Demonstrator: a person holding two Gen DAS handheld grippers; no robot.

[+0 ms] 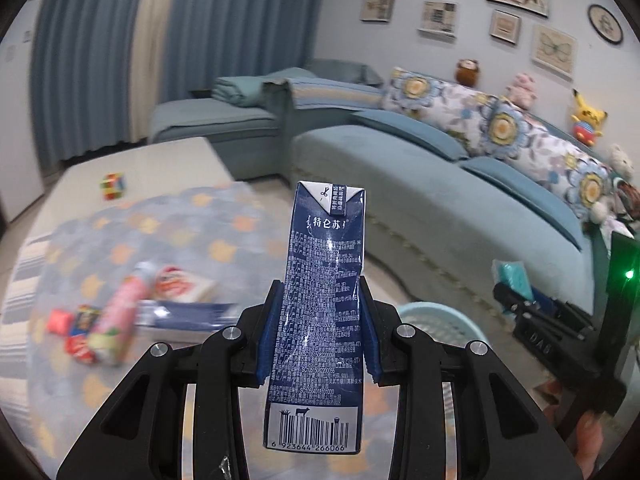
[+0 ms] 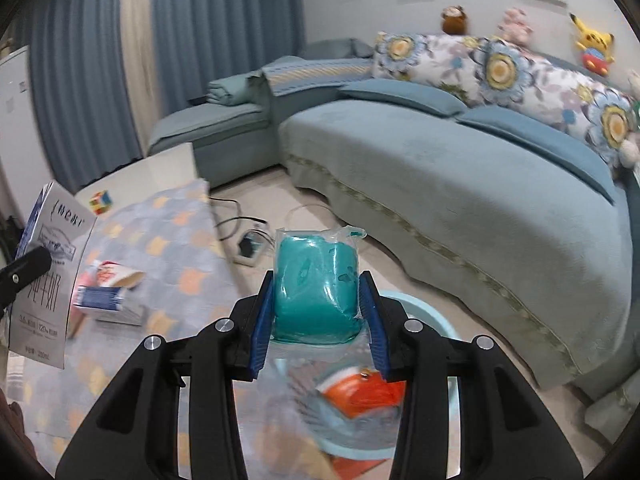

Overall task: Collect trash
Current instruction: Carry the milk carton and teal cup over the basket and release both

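My left gripper (image 1: pixel 320 320) is shut on a dark blue milk carton (image 1: pixel 320 280), held upright above the table; the carton also shows at the left of the right wrist view (image 2: pixel 52 272). My right gripper (image 2: pixel 318 312) is shut on a teal packet in clear wrap (image 2: pixel 316 288), held over a light blue basket (image 2: pixel 436 320) that has an orange wrapper (image 2: pixel 364 392) in it. The basket's rim shows in the left wrist view (image 1: pixel 440 320), with the right gripper and packet (image 1: pixel 516 280) at the right.
The table with a patterned cloth (image 1: pixel 168 232) carries a pink tube (image 1: pixel 116 316), small red wrappers (image 1: pixel 76 332), a red-white pack (image 1: pixel 180 284), a flat blue carton (image 2: pixel 108 300) and a puzzle cube (image 1: pixel 113 186). A blue sofa (image 2: pixel 440 184) curves behind. A power strip (image 2: pixel 250 246) lies on the floor.
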